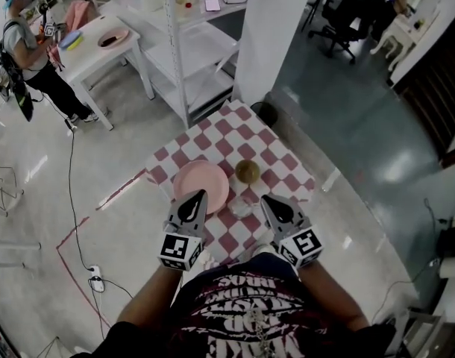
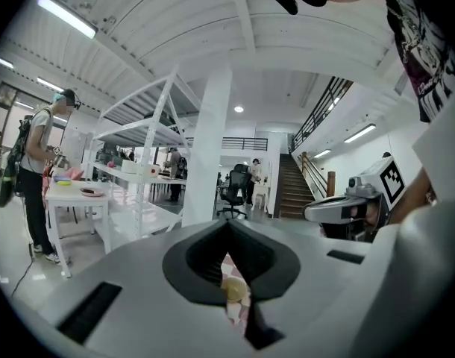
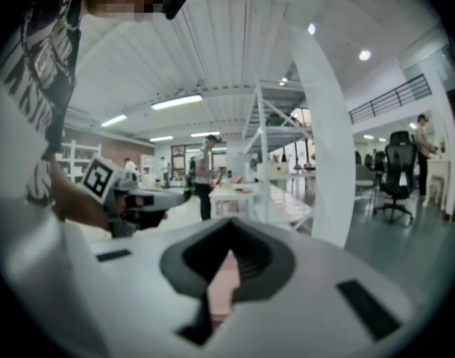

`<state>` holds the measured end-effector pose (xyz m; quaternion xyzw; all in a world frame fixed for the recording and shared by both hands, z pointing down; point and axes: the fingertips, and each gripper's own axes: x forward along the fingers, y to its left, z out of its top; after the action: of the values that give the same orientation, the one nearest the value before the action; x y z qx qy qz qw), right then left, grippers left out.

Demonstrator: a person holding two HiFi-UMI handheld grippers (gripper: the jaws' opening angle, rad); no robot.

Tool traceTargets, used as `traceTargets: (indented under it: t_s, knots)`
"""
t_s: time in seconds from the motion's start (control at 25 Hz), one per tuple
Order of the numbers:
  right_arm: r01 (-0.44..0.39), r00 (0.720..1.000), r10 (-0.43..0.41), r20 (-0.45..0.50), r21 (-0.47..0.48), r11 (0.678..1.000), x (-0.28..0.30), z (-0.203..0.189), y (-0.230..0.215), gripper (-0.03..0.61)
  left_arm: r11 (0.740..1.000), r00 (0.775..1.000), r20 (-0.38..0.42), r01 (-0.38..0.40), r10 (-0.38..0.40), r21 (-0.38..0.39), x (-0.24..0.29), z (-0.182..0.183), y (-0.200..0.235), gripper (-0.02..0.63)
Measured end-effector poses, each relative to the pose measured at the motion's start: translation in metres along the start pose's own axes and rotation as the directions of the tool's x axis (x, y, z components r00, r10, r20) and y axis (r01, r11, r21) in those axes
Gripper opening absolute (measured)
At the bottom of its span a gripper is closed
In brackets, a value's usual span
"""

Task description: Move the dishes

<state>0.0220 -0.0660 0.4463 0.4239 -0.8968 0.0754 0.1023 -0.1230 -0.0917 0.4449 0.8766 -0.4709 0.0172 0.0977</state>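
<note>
Both my left gripper (image 1: pixel 195 195) and right gripper (image 1: pixel 271 200) were pinched together, holding nothing. Just beyond their tips, the pink plate (image 1: pixel 204 179) and brown bowl (image 1: pixel 248 171) sat on the checked table (image 1: pixel 281 155). Whether they were already moved or still waiting, I couldn't tell.

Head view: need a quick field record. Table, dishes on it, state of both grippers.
table: small, red-and-white checked cloth
pink plate: on the cloth, left side, empty
brown bowl: right of the plate, apart from it
clear item: near edge, looks like glass, type unclear
left gripper: fingers shut, nothing between them
right gripper: fingers shut, nothing between them
dishes held: none
</note>
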Motion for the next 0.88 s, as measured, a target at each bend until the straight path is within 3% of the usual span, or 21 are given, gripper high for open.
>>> traceTargets:
  t_s: [0.16,0.4,0.56,0.88]
  knots:
    - [-0.04,0.999,0.04,-0.024,-0.005,0.999,-0.016,-0.003,0.005,0.034,1.0,1.0,-0.015,-0.006,0.006,0.01,-0.003,-0.005,-0.013,0.029]
    - [-0.138,0.99,0.137,-0.027,-0.048,0.989,-0.037,-0.004,-0.01,0.034,0.992,0.992,-0.027,-0.122,0.122,0.016,0.0,-0.004,-0.04,0.029]
    - [-0.195,0.981,0.195,-0.022,-0.027,0.98,-0.05,-0.013,-0.019,0.034,0.976,0.976,0.008,-0.217,0.217,0.013,-0.009,0.006,-0.056,0.029]
    - [-0.284,0.959,0.284,0.008,-0.02,0.959,-0.064,-0.025,-0.031,0.034,0.947,0.948,0.018,-0.319,0.318,0.033,-0.012,0.008,-0.084,0.029]
